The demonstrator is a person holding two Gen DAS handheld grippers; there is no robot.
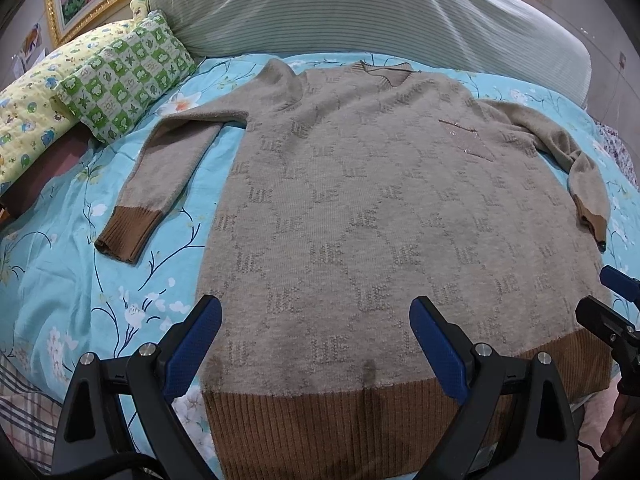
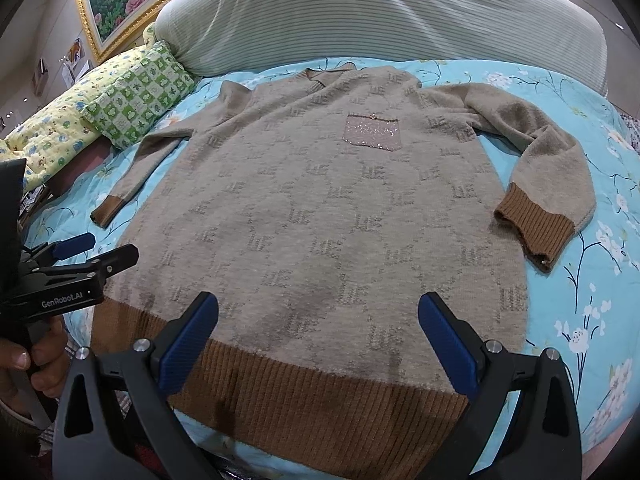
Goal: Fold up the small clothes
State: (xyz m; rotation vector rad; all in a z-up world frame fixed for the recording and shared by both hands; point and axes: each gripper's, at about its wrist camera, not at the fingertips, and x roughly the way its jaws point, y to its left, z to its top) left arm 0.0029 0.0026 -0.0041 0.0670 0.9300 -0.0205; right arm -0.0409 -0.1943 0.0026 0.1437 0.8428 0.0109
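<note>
A big tan sweater [image 1: 360,208] lies flat on the bed [image 1: 52,280], front side up, in the middle of the blue flower sheet. Its brown bottom band [image 1: 328,428] is at the near edge of the bed, and its neck points to the far edge, where a long striped pillow [image 1: 360,8] lies. Both sleeves are spread out to the sides, each bent down toward the near edge.

The left gripper [image 1: 316,344] is above the bottom band, toward the left part of the sweater. Its two blue fingers [image 1: 196,344] are wide apart and hold nothing. The right gripper [image 2: 318,340] is above the band too, more to the right. Its fingers [image 2: 450,344] are also wide apart and hold nothing.

The left view shows the left sleeve's brown cuff [image 1: 128,236] big and clear, while the right sleeve looks thin and squashed at the side. The right view turns this around: the right cuff [image 2: 536,228] is big and the left one is small. The shiny pocket [image 2: 372,134] on the chest looks square in the right view, but tilted and narrow in the left view.

A green checked pillow [image 1: 128,80] and a yellow one [image 1: 36,96] sit at the far left corner of the bed. Only the right view shows a hand [image 2: 28,364] holding the left gripper's handle.
</note>
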